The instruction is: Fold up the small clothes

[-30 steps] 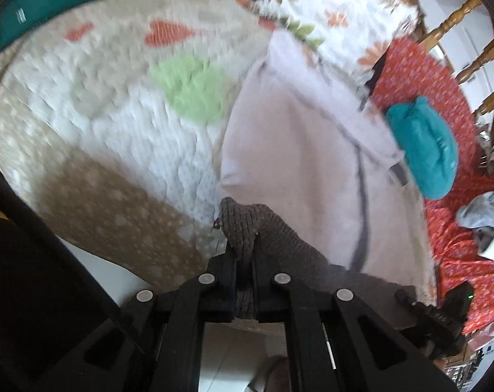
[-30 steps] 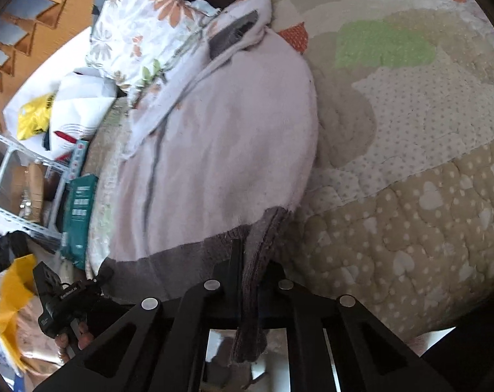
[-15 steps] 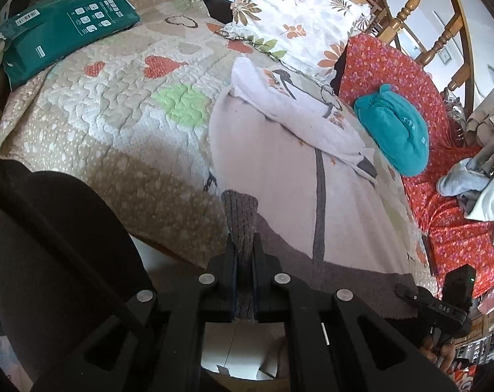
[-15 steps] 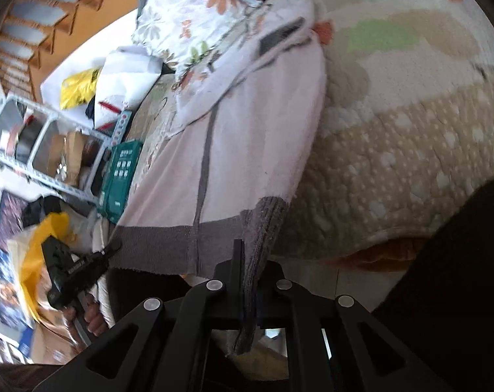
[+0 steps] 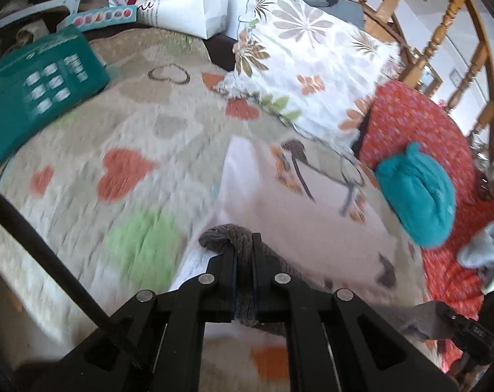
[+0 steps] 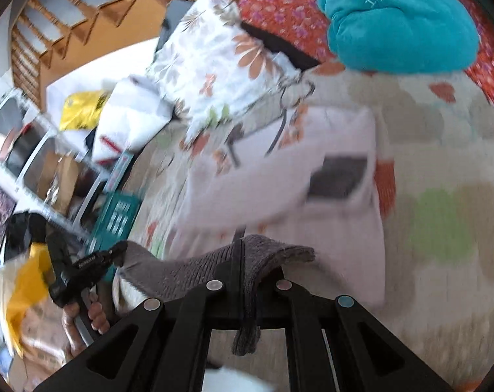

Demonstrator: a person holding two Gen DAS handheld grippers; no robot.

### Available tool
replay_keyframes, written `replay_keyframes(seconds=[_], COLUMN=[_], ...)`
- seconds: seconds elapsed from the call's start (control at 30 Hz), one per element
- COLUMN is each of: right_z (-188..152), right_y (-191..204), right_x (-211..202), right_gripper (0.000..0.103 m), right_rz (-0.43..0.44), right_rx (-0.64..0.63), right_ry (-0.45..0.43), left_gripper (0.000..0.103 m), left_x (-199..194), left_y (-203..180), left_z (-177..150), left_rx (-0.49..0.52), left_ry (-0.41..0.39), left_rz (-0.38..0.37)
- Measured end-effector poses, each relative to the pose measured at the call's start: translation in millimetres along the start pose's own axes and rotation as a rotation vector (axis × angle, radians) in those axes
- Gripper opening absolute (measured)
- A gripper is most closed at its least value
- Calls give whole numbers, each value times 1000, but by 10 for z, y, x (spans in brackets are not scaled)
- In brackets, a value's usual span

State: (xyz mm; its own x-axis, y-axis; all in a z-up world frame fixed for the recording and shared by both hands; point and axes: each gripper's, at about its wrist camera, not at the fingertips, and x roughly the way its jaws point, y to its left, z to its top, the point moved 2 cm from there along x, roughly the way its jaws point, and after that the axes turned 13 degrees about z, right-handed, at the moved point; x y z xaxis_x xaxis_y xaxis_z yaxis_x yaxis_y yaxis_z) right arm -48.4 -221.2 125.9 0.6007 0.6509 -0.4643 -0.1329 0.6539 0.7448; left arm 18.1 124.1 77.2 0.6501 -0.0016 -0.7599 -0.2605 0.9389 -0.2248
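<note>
From the left wrist camera: the left claw (image 5: 244, 254) is clamped shut on the grey ribbed hem (image 5: 225, 233) of a pale pink garment (image 5: 299, 219); the garment lies across a quilted bed cover (image 5: 126, 170) patterned with orange hearts and a green patch; its printed upper part reaches toward a floral pillow (image 5: 312, 75); a teal bundle (image 5: 420, 192) sits on a red floral cloth (image 5: 420, 130) to the right; a green box (image 5: 34, 91) lies at the far left of the bed; the right claw (image 5: 443, 313) shows at the lower right edge, holding the same hem.

From the right wrist camera: the right claw (image 6: 241, 261) is closed on the grey hem (image 6: 266, 251), which droops between its fingers; the hem stretches left to the left claw (image 6: 119, 248); the pink garment (image 6: 312, 196) is blurred; the teal bundle (image 6: 403, 23) lies beyond it.
</note>
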Motion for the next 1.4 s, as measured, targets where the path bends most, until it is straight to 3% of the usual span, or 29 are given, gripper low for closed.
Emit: replay_keyframes(seconds=[0.23, 0.4, 0.63, 0.67, 0.7, 0.73, 0.77, 0.8, 0.97, 1.13, 1.2, 1.27, 1.4], right_z=[607, 888, 1308, 1372, 1423, 1443, 1462, 1469, 1469, 1399, 1334, 1247, 1022], right_y=[-523, -993, -1318, -1342, -1365, -1376, -1394, -1407, -1436, -1169, -1034, -906, -738], right_x=[592, 953, 1275, 1293, 1306, 1303, 1287, 1252, 1108, 1042, 1096, 1171, 1235], right_gripper=[5, 5, 7, 11, 29, 44, 67, 70, 70, 70, 64, 46, 41], right_rz=[-58, -61, 9, 6, -4, -20, -52, -87, -102, -172, -174, -148, -133], right_rx=[106, 194, 226, 222, 215, 210, 201, 192, 203, 73, 17, -26, -90], right_ry=[-24, 1, -48, -67, -80, -89, -106, -127, -143, -116, -67, -8, 96], left_gripper=[6, 7, 12, 20, 29, 49, 60, 61, 61, 61, 61, 61, 61], left_x=[898, 1398, 1561, 1558, 1552, 1545, 1515, 1490, 1474, 1412, 1394, 1358, 1268], left_y=[-252, -362, -609, -618, -619, -604, -565, -517, -328, -271, -298, -344, -443], left_z=[490, 760, 1074, 1107, 1137, 1166, 1182, 1195, 1211, 1106, 1033, 929, 674], left_rx=[8, -36, -6, 2, 8, 5, -7, -22, -67, -40, 1, 57, 183], left_ry=[60, 139, 83, 74, 60, 41, 15, 2, 59, 74, 81, 87, 101], left_rz=[34, 4, 26, 40, 62, 87, 119, 145, 111, 133, 140, 136, 101])
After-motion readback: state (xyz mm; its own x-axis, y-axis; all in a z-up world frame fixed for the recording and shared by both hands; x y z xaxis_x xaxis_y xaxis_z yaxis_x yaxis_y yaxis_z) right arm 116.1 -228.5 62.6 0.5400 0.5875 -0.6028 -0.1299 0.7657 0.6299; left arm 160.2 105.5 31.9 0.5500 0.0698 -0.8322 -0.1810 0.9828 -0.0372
